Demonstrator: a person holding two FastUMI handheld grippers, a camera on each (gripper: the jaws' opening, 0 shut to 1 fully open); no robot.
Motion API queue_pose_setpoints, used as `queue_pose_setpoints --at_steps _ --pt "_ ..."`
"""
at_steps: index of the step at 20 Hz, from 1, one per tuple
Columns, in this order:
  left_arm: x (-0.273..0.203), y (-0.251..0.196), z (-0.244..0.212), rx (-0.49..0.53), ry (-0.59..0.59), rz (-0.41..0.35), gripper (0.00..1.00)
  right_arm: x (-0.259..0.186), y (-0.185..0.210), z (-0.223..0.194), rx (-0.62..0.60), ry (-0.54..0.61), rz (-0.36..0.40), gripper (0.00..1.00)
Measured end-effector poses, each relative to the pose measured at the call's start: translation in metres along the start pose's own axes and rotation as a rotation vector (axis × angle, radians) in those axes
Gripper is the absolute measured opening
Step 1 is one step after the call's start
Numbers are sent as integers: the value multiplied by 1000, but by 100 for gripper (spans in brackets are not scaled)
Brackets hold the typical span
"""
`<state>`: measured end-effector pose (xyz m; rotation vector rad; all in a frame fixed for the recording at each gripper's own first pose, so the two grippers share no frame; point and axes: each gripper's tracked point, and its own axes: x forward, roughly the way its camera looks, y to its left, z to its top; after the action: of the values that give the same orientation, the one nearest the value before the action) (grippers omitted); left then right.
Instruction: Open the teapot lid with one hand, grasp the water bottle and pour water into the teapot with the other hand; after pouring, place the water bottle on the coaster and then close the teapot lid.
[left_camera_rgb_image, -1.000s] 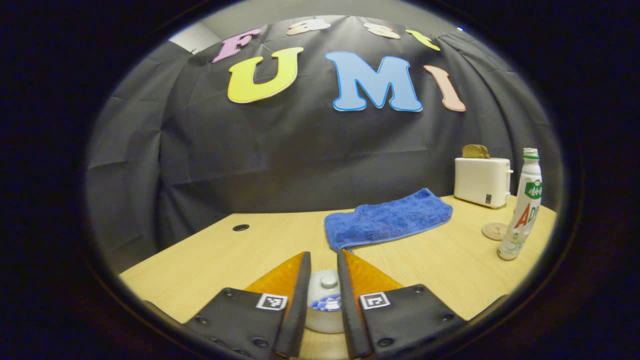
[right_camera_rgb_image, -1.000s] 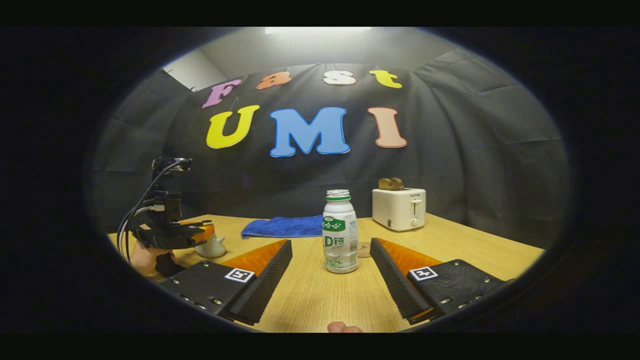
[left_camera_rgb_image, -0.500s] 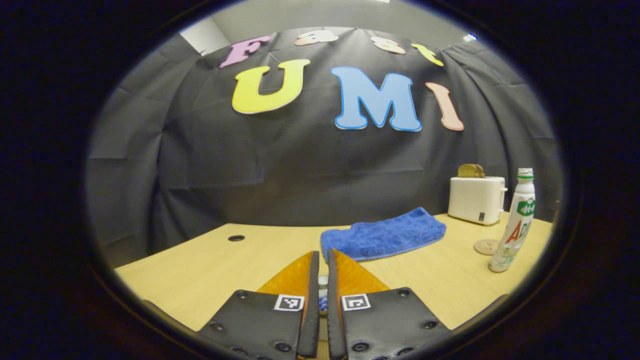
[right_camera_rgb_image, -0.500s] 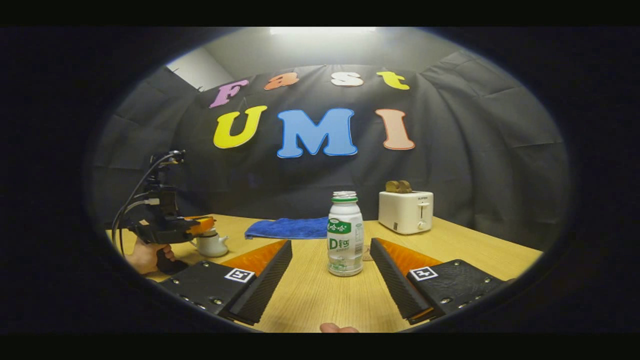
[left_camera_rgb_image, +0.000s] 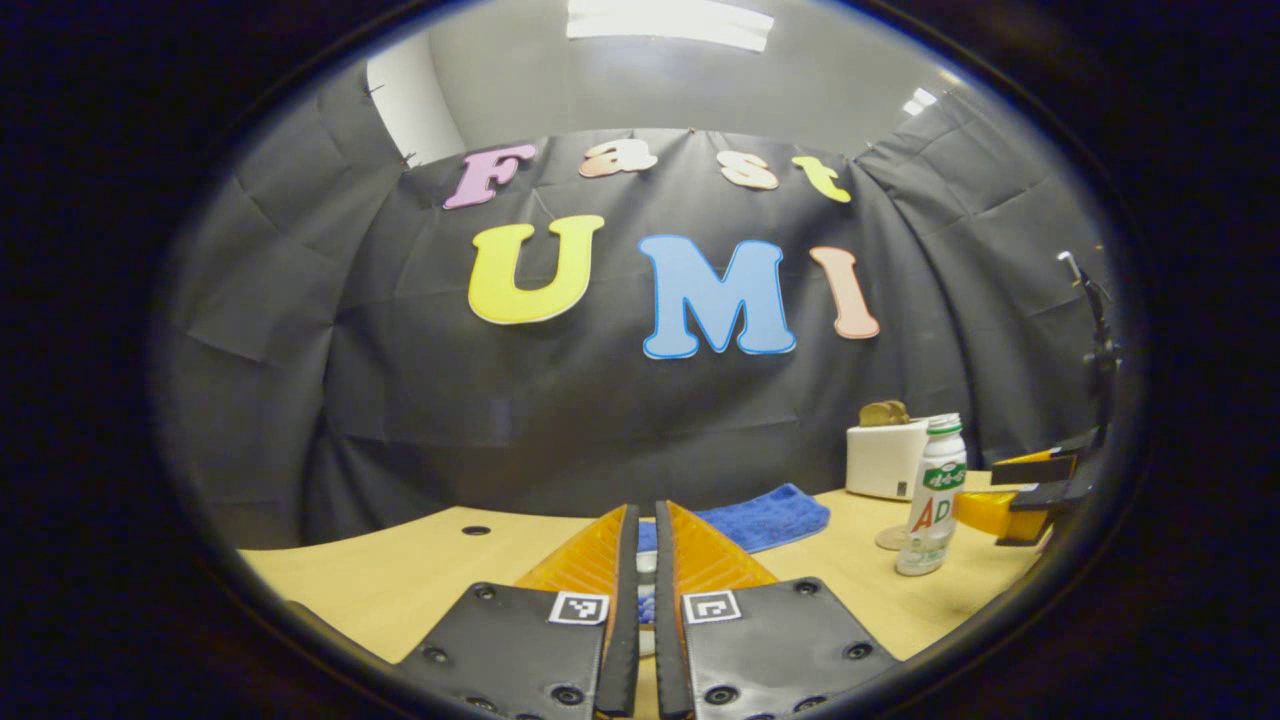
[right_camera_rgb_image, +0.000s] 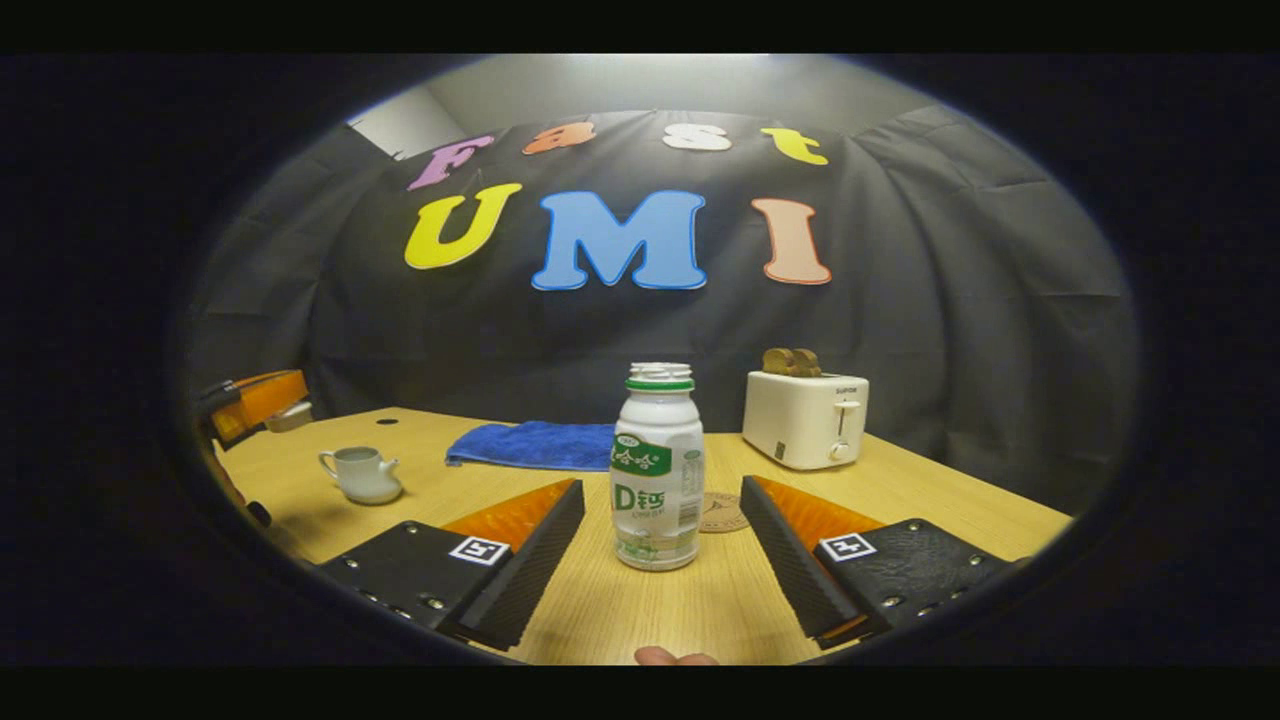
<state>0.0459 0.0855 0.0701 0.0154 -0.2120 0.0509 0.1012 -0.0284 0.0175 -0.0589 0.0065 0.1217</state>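
1 step of the task looks done: the teapot sits open-topped near the left edge of the desk, and the left gripper is lifted clear of it, its fingers drawn nearly together on a small pale thing with a blue pattern that I take to be the teapot lid. Only a sliver of it peeks through the slit, so I judge the hold rather than see it fully. In the right gripper view that same tool shows up at the far left, above and beside the pot.

The rest is still ahead. The water bottle stands upright and untouched on the desk, cap on as far as I can tell. The right gripper has its fingers spread wide, 1 on each side of the bottle, with clear gaps and no contact. Closing on the bottle, carrying it over, pouring, parking it and shutting the pot all remain.

The coaster lies just behind the bottle to its right, partly hidden, so the drop-off spot is close. A blue towel lies flat farther back, between pot and bottle, and a white toaster with bread in its slots stands at the back right. Neither crowds the path from bottle to teapot, which looks open across bare wood. The main worry, to my eye, is the bottle's cap, since pouring would need it off.
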Motion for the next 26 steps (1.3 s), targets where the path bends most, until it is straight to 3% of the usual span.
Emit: queue_pose_setpoints --at_steps 1,3,6,10,15,16,17,19,23,24,26 --pt "-7 -5 3 -25 -4 -14 9 7 -1 -5 -1 11 -7 97" --pt "-17 -23 4 -54 22 -75 17 19 -1 -11 10 38 -17 97" --pt "-47 -36 10 -47 33 -134 13 34 3 -26 20 93 -7 97" --pt "-100 -48 7 -58 62 -188 17 44 1 -26 53 104 -25 97" --pt "-129 -37 22 16 14 -180 13 59 2 -26 20 110 -60 97" --pt "-130 -36 23 28 8 -179 13 61 2 -25 15 110 -66 96" --pt "-130 -37 23 23 6 -183 13 60 1 -23 13 109 -77 86" --pt "-130 -37 19 7 13 -193 17 64 2 -26 8 109 -70 75" --pt "-127 -26 19 -30 22 -186 17 63 14 -20 -116 105 -27 72" --pt "-126 -29 17 -58 30 -203 13 64 21 -17 -131 103 -5 73" --pt "-128 -29 9 -108 58 -221 17 65 31 -14 -160 102 19 73"
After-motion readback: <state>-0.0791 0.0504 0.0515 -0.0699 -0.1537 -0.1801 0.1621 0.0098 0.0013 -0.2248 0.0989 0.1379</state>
